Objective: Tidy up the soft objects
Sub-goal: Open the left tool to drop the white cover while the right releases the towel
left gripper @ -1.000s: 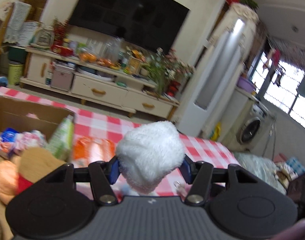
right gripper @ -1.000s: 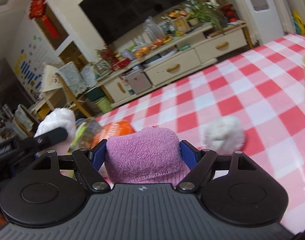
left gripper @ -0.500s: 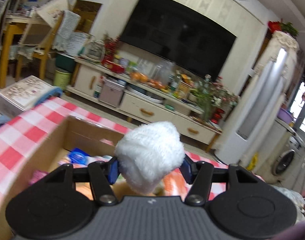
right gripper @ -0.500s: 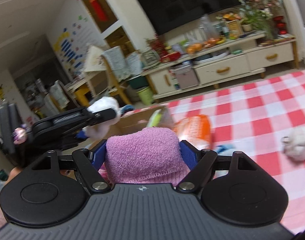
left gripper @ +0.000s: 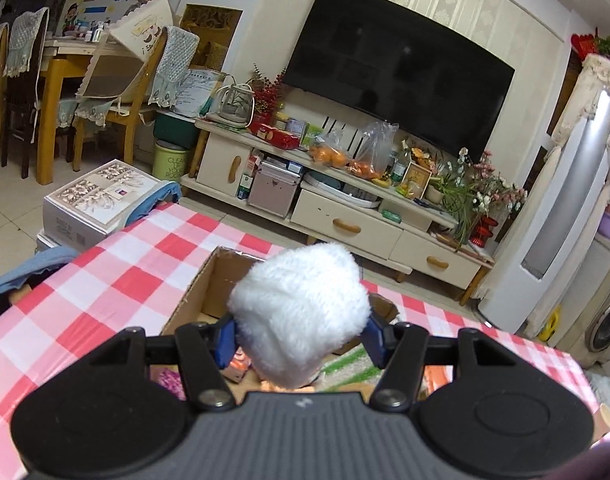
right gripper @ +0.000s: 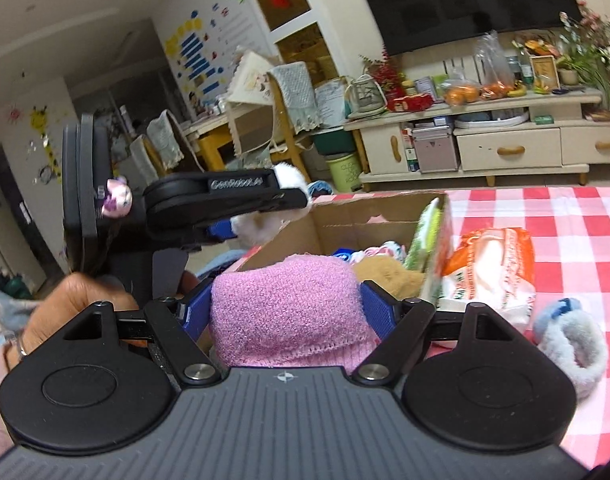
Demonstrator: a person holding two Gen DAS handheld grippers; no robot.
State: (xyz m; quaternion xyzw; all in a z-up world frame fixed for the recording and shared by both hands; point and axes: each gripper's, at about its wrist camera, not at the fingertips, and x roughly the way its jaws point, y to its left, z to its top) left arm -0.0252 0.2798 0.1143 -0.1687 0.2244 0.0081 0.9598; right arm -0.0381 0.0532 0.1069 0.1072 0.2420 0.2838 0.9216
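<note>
**2 soft things held over the box, neither yet let go**

We carry 2 loads; the left hand-held gripper [left gripper: 299, 338] is clamped on a white fluffy ball [left gripper: 299, 312], its blue pads pressed into the fur on both sides, and the right hand-held gripper [right gripper: 285, 312] is clamped on a pink knitted bundle [right gripper: 287, 308]; both hang over the near part of the open cardboard box [right gripper: 369, 216] on the red-checked worktop [left gripper: 117, 280].

Risks, as we judge them: the left load sits close to the box's near wall, so a release here could let it bounce off the rim and roll onto the worktop; the 2 tools are near each other and could knock together if both drop in at once; the box already holds a brown plush and packets, so a light ball may perch on top and tumble out.

The ball looks dense, long-piled and squashed narrow where gripped; the pink bundle is a looped, towel-like knit, folded thick, bulging above the pads.
</note>
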